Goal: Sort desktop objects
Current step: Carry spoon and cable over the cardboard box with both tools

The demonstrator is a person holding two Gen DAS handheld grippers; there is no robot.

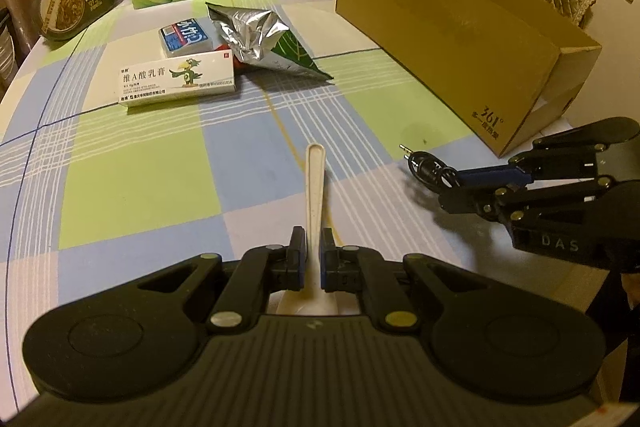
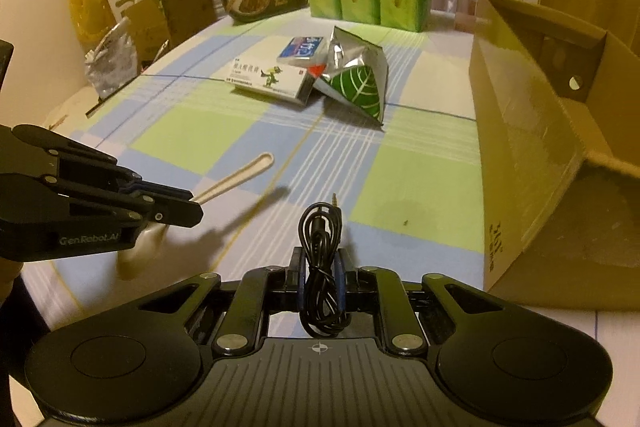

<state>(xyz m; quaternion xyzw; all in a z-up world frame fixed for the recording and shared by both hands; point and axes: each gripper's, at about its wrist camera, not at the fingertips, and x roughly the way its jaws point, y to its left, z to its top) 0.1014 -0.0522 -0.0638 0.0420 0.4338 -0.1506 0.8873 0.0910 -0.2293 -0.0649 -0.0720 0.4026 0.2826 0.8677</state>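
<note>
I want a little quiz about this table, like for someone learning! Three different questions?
1. True or false: the left gripper holds a cream plastic spoon.
2. What does the right gripper hold? A) coiled black audio cable B) white medicine box C) foil snack bag
3. Fill in: the brown cardboard box is ____ (open/closed) on top.

Key: 1 true; 2 A; 3 open.

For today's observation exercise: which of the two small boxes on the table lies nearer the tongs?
The white ointment box with the green bird; the blue-labelled box sits behind it.
</note>
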